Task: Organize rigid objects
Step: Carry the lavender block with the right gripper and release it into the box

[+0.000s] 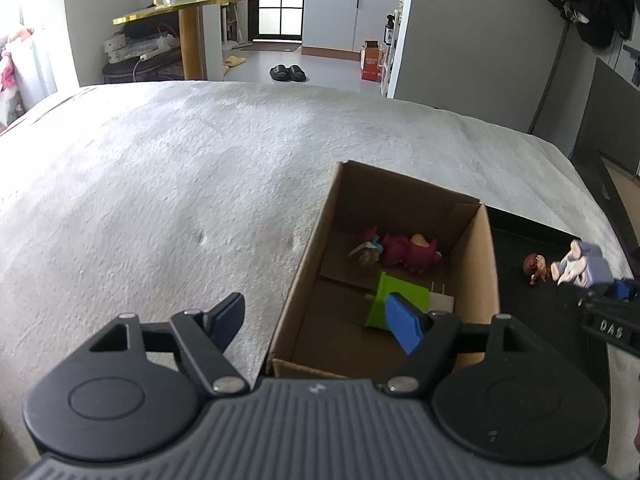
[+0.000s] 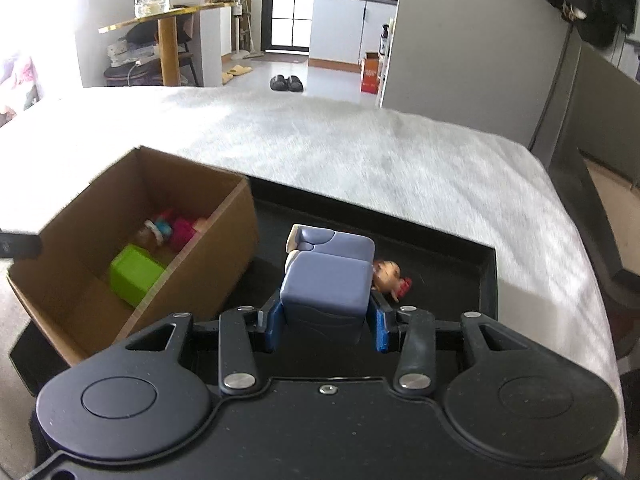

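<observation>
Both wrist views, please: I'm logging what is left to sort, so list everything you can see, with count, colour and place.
Cardboard box: one, brown, open, on the white bedcover beside the tray.
Green block: one, lime green, inside the box.
Small toys: two or three, dark pink and mixed colours, at the box's far end; details unclear.
White plug-like piece: one, in the box behind the green block.
Black tray: one, right of the box.
Brown-haired figurine: one, lying in the tray.
Blue-grey toy: one, held above the tray.
White bedcover: one, under everything.
Left gripper: open, empty, over the box's near edge.
Right gripper: shut on the blue-grey toy.
</observation>
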Motion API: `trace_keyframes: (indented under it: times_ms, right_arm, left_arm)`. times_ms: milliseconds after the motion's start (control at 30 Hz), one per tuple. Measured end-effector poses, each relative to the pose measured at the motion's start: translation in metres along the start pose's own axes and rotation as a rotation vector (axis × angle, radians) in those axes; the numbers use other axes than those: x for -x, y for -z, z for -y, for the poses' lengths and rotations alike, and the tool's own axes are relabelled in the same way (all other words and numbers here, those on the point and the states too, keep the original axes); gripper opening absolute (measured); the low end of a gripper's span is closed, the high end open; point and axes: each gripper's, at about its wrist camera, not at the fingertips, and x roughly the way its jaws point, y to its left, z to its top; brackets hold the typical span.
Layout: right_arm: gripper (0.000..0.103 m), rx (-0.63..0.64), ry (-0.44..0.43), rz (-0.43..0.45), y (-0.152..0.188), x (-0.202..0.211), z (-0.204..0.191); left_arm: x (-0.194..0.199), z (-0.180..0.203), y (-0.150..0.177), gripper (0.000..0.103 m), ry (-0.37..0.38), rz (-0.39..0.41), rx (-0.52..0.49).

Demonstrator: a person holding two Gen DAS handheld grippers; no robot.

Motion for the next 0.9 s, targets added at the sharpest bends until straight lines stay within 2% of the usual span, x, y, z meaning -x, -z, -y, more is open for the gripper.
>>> trace_keyframes:
  times_ms: [267, 333, 400, 500, 567, 700, 900]
  right_arm:
    - [0.041, 0.072, -0.019, 0.03, -0.022, 0.007, -0.041]
    - [0.041, 0.089, -0.023, 0.037, -0.027, 0.009, -0.051]
    - [0.041, 0.1, -0.028, 0.042, -0.031, 0.012, -0.061]
    - [0.041, 0.121, -0.041, 0.045, -0.035, 0.013, -0.075]
    - [0.041, 0.131, -0.049, 0.043, -0.037, 0.013, -0.084]
    - [0.041, 0.154, -0.07, 0.034, -0.039, 0.009, -0.104]
    - [0.041, 0.196, -0.098, 0.019, -0.042, 0.005, -0.132]
  left_arm:
    - [-0.009, -0.023, 0.009, 0.072, 0.064, 0.02, 0.056]
    - [-0.012, -0.027, 0.01, 0.067, 0.079, 0.017, 0.056]
    - [-0.015, -0.032, 0.012, 0.053, 0.096, 0.012, 0.065]
    - [-0.021, -0.04, 0.014, 0.04, 0.103, -0.005, 0.084]
    - [-0.023, -0.042, 0.016, 0.037, 0.118, -0.004, 0.083]
    - [-0.028, -0.048, 0.02, 0.022, 0.154, -0.028, 0.102]
    - [-0.03, -0.057, 0.022, 0.016, 0.188, -0.038, 0.145]
